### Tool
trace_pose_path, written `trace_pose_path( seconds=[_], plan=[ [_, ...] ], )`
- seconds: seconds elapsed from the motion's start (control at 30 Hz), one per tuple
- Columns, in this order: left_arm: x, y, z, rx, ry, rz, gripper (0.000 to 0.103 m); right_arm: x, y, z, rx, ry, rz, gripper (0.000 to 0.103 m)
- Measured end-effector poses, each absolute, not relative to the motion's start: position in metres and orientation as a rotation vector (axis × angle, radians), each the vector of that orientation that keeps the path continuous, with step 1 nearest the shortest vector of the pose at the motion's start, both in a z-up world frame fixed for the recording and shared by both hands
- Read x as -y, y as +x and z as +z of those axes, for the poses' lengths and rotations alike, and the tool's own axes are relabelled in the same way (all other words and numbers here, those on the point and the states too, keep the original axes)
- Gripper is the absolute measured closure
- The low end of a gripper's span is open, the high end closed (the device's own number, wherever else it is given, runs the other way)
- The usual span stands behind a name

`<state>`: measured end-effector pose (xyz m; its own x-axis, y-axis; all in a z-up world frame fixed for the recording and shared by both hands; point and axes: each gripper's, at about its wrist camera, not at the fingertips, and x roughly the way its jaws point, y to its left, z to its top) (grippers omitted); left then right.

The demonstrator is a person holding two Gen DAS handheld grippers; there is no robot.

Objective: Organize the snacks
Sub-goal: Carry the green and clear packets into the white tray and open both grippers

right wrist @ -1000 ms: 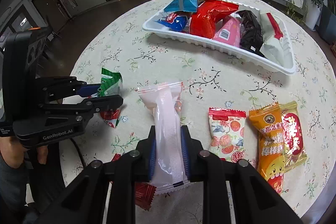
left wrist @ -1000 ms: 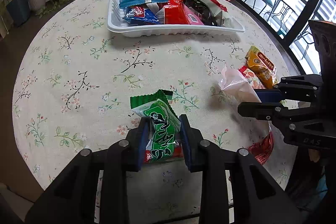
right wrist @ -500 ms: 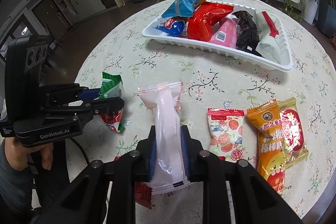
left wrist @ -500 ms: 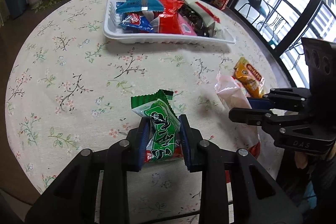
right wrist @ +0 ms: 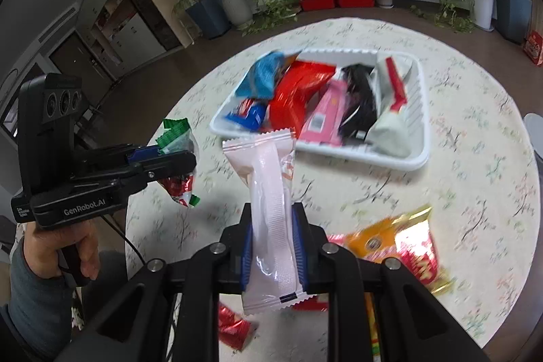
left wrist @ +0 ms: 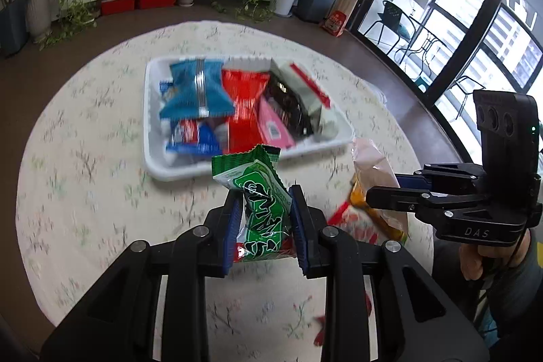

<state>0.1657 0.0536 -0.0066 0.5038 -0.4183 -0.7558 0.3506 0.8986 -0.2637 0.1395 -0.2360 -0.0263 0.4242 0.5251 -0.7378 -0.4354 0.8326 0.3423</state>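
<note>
The jaws of the left gripper [left wrist: 265,228] are closed on a green snack packet [left wrist: 263,206], which is pinched across its narrow width near its lower end. The long axis of the packet runs forward from the jaws, and its free crimped end is pointed at the white tray [left wrist: 163,170]. The near rim of the tray is seen directly ahead of that end and lower, so the packet is held above the table [left wrist: 85,192] and not yet over the tray.

The jaws of the right gripper [right wrist: 272,251] are closed in the same manner on a pale pink packet [right wrist: 269,209], which is gripped around its lower half. Its long axis also runs forward, with a slight lean to the left. Its top edge is seen in front of the near left part of the tray [right wrist: 412,163], but how far it is from the rim cannot be told.

The tray is already filled almost wall to wall with blue, red, pink, black and white packets. It is judged that both packets must be carried forward and lowered, and that neither gripper is clearly the nearer. Some free place is seen only at the near left corner in the left wrist view. More packets, orange and red, are left on the table near the right gripper.
</note>
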Motion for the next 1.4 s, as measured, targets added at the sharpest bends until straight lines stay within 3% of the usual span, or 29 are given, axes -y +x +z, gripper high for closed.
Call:
trace_pose_path(
  seconds=[0.33,0.67,1.4],
  plan=[
    [-0.013,0.274,0.038,-0.925,0.038,-0.497,0.078,0.248,0.215,-0.002,-0.932,0.235,0.516,0.080],
    [0.017,0.367,0.003,-1.031,0.050,-0.495,0.078,0.236,0.275,-0.029,-0.975,0.272,0.417,0.080],
    [0.025,0.417,-0.051,-1.137,0.094,-0.469,0.075,0.217,0.313,-0.066,-1.054,0.232,0.350,0.079]
  ],
)
